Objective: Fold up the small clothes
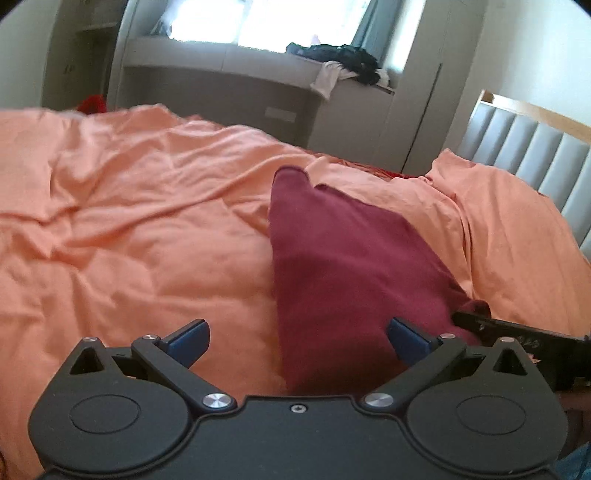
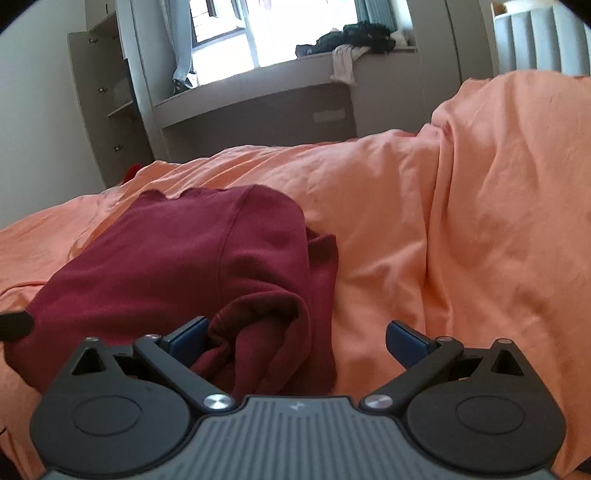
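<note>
A dark red garment [image 1: 332, 258] lies on the orange bedspread [image 1: 129, 221], partly folded. My left gripper [image 1: 297, 341] is open, its blue pads on either side of the garment's near edge, holding nothing. In the right wrist view the garment [image 2: 166, 266] lies left of centre with a rolled sleeve cuff [image 2: 266, 317] at its near right corner. My right gripper [image 2: 295, 341] is open, with the cuff lying between the jaws against the left pad. The right gripper's tip [image 1: 491, 326] shows at the left view's right edge.
The orange bedspread [image 2: 461, 221] bunches into a high ridge on the right. A grey padded headboard [image 1: 535, 155] stands at the far right. A window seat [image 2: 258, 96] behind the bed carries a pile of dark clothes [image 2: 362, 35]. A shelf unit [image 2: 99, 92] stands at the left.
</note>
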A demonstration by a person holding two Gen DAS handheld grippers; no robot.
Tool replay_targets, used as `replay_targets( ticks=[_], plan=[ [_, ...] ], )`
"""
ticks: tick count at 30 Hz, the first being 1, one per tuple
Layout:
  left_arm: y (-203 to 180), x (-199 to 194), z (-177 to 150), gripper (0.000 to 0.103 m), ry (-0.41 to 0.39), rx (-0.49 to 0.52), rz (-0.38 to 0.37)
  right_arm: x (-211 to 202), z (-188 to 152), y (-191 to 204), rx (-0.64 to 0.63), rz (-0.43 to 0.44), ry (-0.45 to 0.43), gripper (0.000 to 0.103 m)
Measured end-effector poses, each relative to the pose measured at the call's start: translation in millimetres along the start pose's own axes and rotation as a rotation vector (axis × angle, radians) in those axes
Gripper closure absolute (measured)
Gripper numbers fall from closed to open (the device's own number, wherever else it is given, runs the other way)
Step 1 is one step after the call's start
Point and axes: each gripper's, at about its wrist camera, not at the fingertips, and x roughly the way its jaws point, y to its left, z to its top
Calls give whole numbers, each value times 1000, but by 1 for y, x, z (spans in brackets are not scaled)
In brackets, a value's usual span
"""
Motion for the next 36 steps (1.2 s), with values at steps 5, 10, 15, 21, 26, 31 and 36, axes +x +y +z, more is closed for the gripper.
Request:
replay_targets(
  ticks=[5,10,15,21,26,31,36],
  plan=[
    [-4,2,-8,1,-17,35,12,-19,3,-21,146,36,-129,0],
    [-9,4,-15,0,-18,64,21,-14,7,-27,246,-33,-163,0],
    [-6,5,-16,0,-10,54,8,-2,7,-34,251,-89,-94,0],
    [-4,5,-17,0,2,62,-6,0,1,-32,82,-109,32,0],
    [-3,4,-19,0,1,65,-5,-5,-3,-31,29,-103,59,0],
    [-3,4,-20,0,-6,62,1,-17,0,-30,3,-87,-19,0],
    [-5,3,-20,0,-8,62,6,-23,6,-25,15,-23,-108,0]
  ],
)
